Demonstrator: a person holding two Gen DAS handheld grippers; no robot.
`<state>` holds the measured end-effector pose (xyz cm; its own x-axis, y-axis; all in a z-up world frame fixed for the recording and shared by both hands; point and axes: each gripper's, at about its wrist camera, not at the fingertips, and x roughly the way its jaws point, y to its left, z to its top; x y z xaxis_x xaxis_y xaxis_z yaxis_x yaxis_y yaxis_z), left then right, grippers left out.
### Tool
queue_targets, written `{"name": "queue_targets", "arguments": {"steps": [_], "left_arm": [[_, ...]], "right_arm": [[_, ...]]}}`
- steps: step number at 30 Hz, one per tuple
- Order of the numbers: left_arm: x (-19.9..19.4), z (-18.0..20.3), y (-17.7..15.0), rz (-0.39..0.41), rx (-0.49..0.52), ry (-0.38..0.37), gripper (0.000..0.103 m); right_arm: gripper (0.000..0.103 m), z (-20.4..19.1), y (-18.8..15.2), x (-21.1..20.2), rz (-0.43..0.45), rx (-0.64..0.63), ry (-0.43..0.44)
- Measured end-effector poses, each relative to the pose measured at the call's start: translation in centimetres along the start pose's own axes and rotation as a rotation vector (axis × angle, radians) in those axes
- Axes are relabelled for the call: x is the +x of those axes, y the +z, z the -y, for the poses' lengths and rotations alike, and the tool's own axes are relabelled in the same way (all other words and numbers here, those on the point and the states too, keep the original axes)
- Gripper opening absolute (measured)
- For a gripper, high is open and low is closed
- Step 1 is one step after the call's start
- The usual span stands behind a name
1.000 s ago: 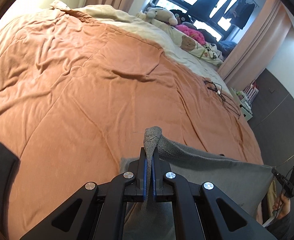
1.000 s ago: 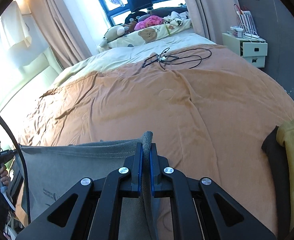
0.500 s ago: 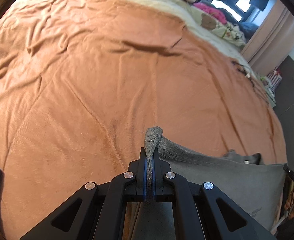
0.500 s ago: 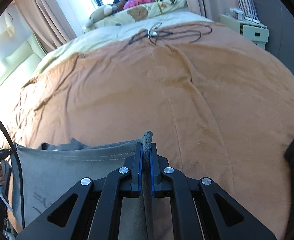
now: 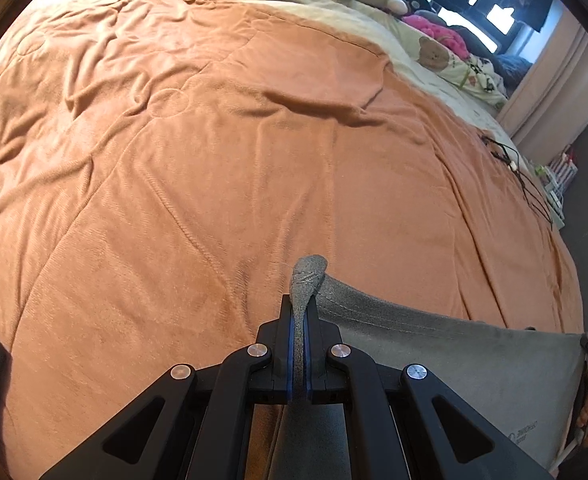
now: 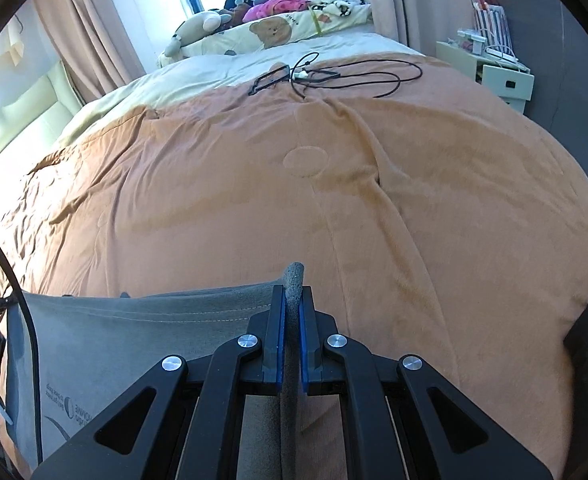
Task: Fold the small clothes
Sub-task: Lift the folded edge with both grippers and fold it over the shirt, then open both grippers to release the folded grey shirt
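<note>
Matt grey knit garment (image 5: 434,344) on soft, velvety orange bedspread (image 5: 214,160).

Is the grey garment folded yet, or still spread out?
Spread, not folded: the grey garment stretches taut between the left gripper and right gripper, each shut on a corner; one layer shows.

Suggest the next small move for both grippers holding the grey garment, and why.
Probably lower both together to lay it flat. The left gripper and right gripper each pinch a corner of the grey garment, stretched between them over a bare stretch of the orange bedspread.
</note>
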<state>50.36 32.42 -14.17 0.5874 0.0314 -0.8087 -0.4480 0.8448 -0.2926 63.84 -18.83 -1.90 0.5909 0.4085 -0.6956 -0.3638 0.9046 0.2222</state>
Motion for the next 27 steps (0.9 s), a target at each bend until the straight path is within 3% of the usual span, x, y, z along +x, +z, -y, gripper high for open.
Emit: {"name": "queue_targets", "arguments": {"steps": [11,19,22,23,24,26,27], "left_arm": [[4.4,0.2,0.6,-0.085,0.038,0.074,0.003],[5.8,0.3,0.6,-0.121,0.022,0.086,0.004],[5.2,0.7,0.5,-0.138,0.038,0.094,0.023],[4.8,0.9,0.5,-0.138,0.049,0.106,0.037],[4.1,1.0,0.3,-0.129,0.056,0.113,0.049],[2.5,1.0,0.3,-0.107,0.048,0.094,0.058],[2.1,0.9,0.3,-0.104,0.045,0.088,0.062]], "right_arm": [[0.002,0.3,0.6,5.4,-0.117,-0.017,-0.044],[0.003,-0.3,0.8,8.0,-0.173,-0.038,-0.07],[0.008,-0.5,1.4,7.8,-0.195,-0.037,-0.067],[0.019,-0.6,1.5,7.5,-0.2,-0.042,-0.074],[0.047,-0.7,1.6,6.9,-0.191,-0.05,-0.089],[0.083,-0.7,1.8,5.4,-0.148,-0.05,-0.088],[0.083,-0.8,1.9,4.4,-0.129,-0.044,-0.079]]}}
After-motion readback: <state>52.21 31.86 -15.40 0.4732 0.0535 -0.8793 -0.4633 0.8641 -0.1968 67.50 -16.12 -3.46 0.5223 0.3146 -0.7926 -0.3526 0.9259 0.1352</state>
